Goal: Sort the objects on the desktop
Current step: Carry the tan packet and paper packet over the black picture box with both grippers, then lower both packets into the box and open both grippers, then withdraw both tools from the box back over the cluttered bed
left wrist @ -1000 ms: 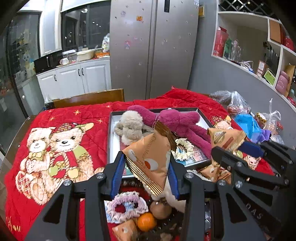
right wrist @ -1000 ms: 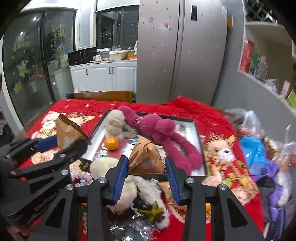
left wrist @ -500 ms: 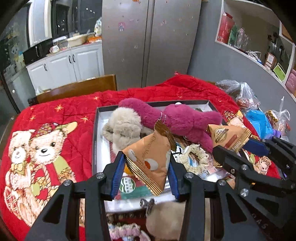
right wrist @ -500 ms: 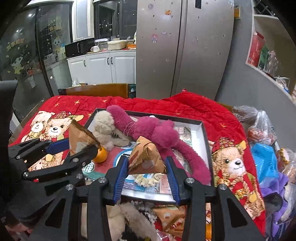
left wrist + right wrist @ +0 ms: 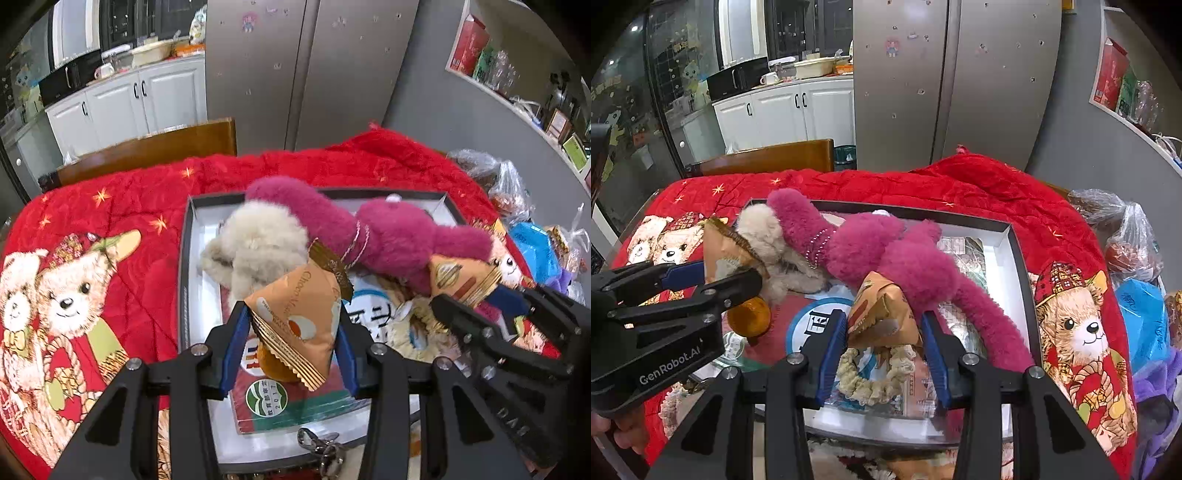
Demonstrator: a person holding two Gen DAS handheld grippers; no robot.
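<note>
Crinkled orange foil snack packets (image 5: 299, 325) sit pinched in both the left tool (image 5: 291, 343) and right tool (image 5: 882, 343) above fluffy plush toys (image 5: 369, 236)

At the top centre of my feed I saw a steel fridge (image 5: 953, 81), with white kitchen cabinets (image 5: 783, 110) to its left carrying a black microwave (image 5: 738, 77). A wooden chair back (image 5: 768, 158) sat mid-left, and wall shelves (image 5: 517, 85) curved down the upper right.
</note>
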